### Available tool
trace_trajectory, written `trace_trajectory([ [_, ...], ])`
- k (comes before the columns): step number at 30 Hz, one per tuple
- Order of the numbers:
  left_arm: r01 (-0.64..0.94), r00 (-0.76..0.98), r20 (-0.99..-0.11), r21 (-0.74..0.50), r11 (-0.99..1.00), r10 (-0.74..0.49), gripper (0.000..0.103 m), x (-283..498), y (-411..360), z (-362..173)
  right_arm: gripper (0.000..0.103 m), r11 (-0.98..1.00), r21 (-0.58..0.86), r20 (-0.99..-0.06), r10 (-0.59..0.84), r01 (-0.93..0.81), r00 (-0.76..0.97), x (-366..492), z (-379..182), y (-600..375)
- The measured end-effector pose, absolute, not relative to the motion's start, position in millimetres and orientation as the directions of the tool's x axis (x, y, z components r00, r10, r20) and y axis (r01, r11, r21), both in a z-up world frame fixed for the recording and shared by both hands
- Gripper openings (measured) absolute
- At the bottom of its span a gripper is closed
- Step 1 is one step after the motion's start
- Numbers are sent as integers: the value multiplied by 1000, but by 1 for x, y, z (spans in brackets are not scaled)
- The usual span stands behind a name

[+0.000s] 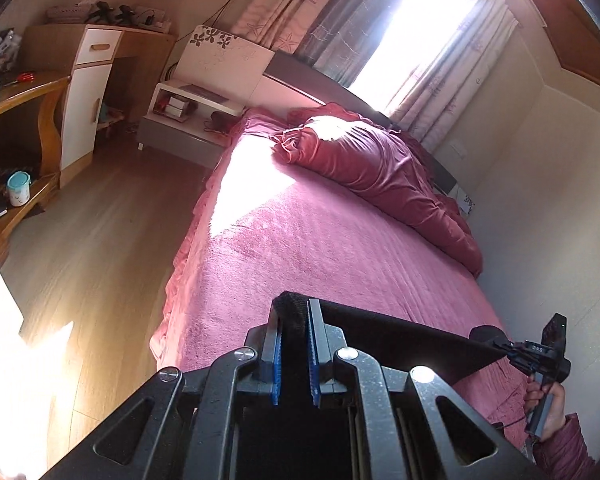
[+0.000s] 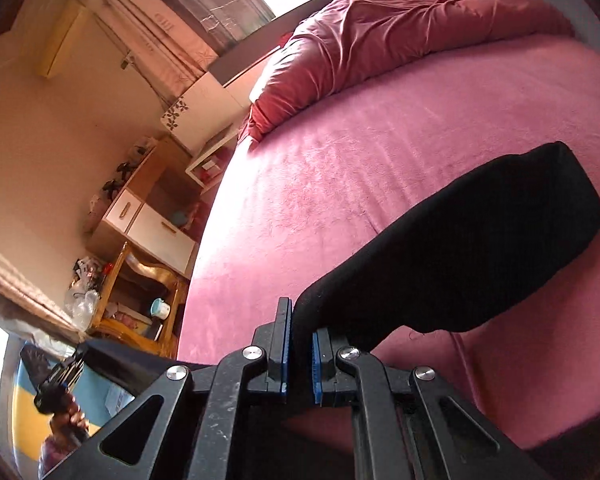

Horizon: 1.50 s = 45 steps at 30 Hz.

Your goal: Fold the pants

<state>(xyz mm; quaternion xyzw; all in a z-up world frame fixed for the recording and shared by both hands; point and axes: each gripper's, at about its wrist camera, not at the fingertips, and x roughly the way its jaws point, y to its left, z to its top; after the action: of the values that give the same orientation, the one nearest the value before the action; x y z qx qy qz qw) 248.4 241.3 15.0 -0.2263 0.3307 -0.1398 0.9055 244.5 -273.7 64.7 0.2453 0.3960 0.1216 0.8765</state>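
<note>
Left gripper (image 1: 293,344) and right gripper (image 2: 300,354) each pinch the black pants (image 2: 460,248) above the bed (image 1: 320,248); toward 6 o'clock the fabric is cut off.

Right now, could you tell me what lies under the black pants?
The pink bed cover shows beneath the black pants, held up by the left claw and right claw. The patch directly under them is hidden.
</note>
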Motion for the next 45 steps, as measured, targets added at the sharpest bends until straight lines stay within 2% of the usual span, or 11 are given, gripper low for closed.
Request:
trace_trajectory([
  [8,110,722,-535,-537,837,-438,10,160,247,0,8,841,540,-651,440,-30,618,113,21,-279],
  [13,21,677,-591,-579,815,-438,10,109,253,-41,8,867,498,-726,426,-15,540,68,-23,-264],
  [19,-137,564,-718,-569,811,-408,12,77,256,-110,8,907,421,-821,368,27,436,51,-86,-253],
  [21,-188,548,-723,-596,780,-420,16,69,263,-121,7,911,410,-833,356,40,424,52,-99,-255],
  [23,-238,547,-715,-632,738,-436,29,61,272,-126,7,910,412,-837,355,52,416,54,-107,-256],
  [26,-301,547,-686,-697,651,-480,37,46,284,-132,8,914,403,-842,350,49,410,62,-114,-253],
  [33,-427,547,-634,-773,469,-547,46,25,294,-155,11,907,416,-843,358,65,403,67,-130,-246],
  [37,-454,539,-632,-775,440,-557,46,27,294,-160,12,900,428,-842,365,81,398,64,-137,-254],
  [40,-442,535,-662,-749,493,-526,43,29,290,-154,12,897,433,-839,367,86,401,60,-142,-252],
  [43,-407,514,-693,-716,567,-506,21,34,282,-148,10,899,428,-842,361,90,402,60,-142,-255],
  [45,-365,517,-707,-693,622,-483,14,42,276,-136,8,899,428,-840,359,90,407,60,-139,-254],
])
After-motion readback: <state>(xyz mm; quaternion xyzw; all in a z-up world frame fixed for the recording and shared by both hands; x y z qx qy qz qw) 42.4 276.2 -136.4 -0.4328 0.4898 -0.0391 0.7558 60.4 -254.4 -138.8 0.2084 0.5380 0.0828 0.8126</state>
